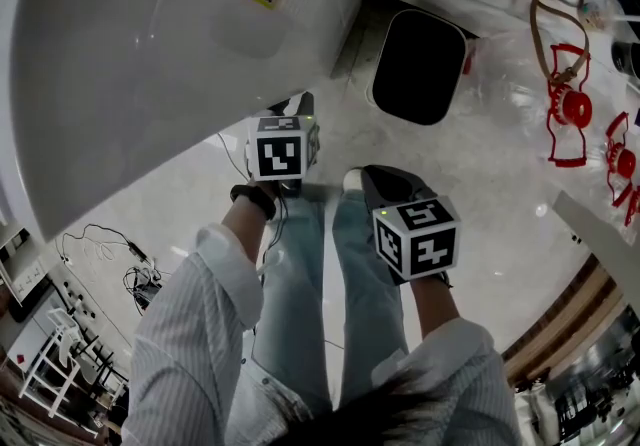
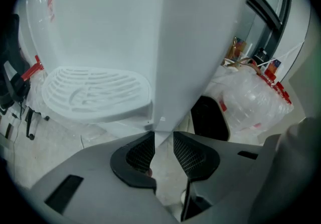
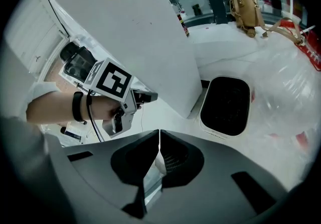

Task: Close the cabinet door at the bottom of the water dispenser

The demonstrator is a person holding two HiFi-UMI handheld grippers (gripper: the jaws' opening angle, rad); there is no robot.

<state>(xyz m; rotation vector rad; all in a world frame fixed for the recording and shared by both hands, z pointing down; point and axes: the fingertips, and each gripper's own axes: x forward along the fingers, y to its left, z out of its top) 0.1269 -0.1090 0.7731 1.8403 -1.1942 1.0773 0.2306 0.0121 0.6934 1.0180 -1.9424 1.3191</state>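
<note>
The white cabinet door (image 1: 150,54) stands swung out, a yellow label near its top. In the head view my left gripper (image 1: 303,102) reaches to the door's lower edge near its corner. Looking along the left gripper (image 2: 164,142), its jaws are apart with the door's (image 2: 200,42) thin bottom corner just between the tips; no pad is seen pressing on it. The dispenser's white slotted tray (image 2: 95,90) lies behind to the left. My right gripper (image 1: 370,176) hangs lower right, away from the door, jaws together and empty (image 3: 159,135). The right gripper view shows the left gripper (image 3: 149,96) before the door (image 3: 145,32).
A black bin with a white rim (image 1: 420,64) stands on the floor right of the door. Clear plastic bags of bottles (image 1: 520,104) and red-handled items (image 1: 570,109) lie further right. Cables (image 1: 110,244) trail on the floor at left. The person's legs (image 1: 300,284) are below the grippers.
</note>
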